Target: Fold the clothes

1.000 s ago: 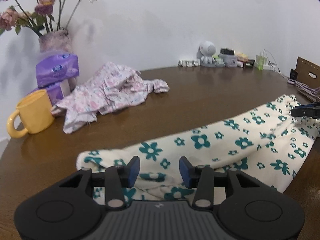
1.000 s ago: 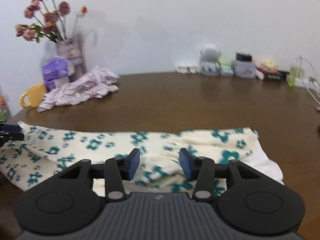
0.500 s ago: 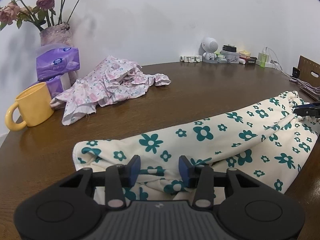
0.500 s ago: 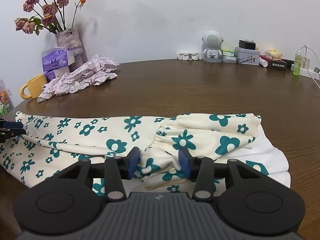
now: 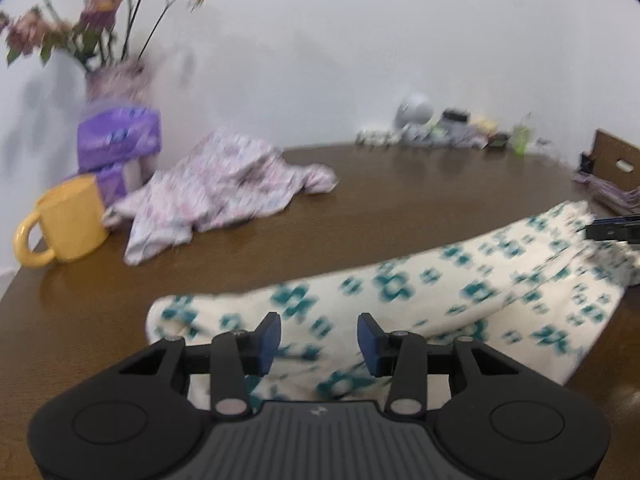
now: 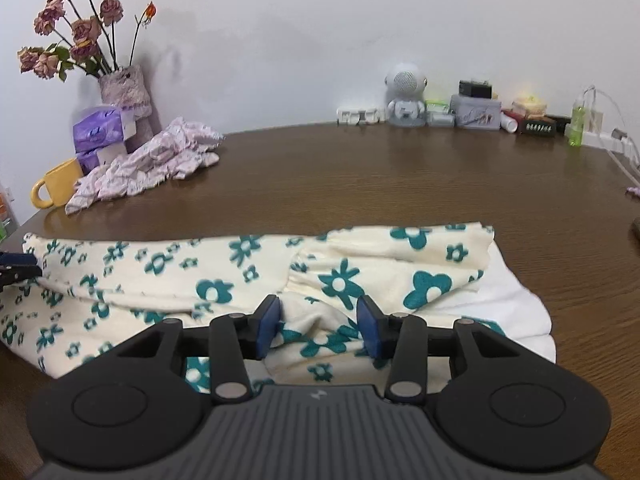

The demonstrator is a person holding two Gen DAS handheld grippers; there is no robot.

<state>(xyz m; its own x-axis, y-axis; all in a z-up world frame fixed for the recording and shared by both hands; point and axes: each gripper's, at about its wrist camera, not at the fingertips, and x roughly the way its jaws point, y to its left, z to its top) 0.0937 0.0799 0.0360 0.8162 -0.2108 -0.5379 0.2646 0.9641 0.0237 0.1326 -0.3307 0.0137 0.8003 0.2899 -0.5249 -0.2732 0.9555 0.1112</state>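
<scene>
A cream garment with teal flowers (image 5: pixel 400 292) lies folded lengthwise along the near edge of the brown table; it also shows in the right wrist view (image 6: pixel 240 264). My left gripper (image 5: pixel 319 338) is open over its left end, holding nothing. My right gripper (image 6: pixel 319 326) is open over its right end, with a bunched fold of cloth between the blue pads, not clamped. Each gripper's tip shows at the edge of the other's view. A crumpled pink floral garment (image 5: pixel 224 184) lies at the back left, also in the right wrist view (image 6: pixel 148 168).
A yellow mug (image 5: pixel 68 222), purple tissue packs (image 5: pixel 118 136) and a vase of dried roses (image 6: pixel 120 88) stand at the back left. A small white robot figure (image 6: pixel 404 94) and several small items line the back wall. A cardboard box (image 5: pixel 616 166) sits far right.
The left wrist view has shifted and blurred, so the left gripper is moving, slightly up and back from the cloth's end. The right gripper has edged closer over the bunched fold. Both stay open.
</scene>
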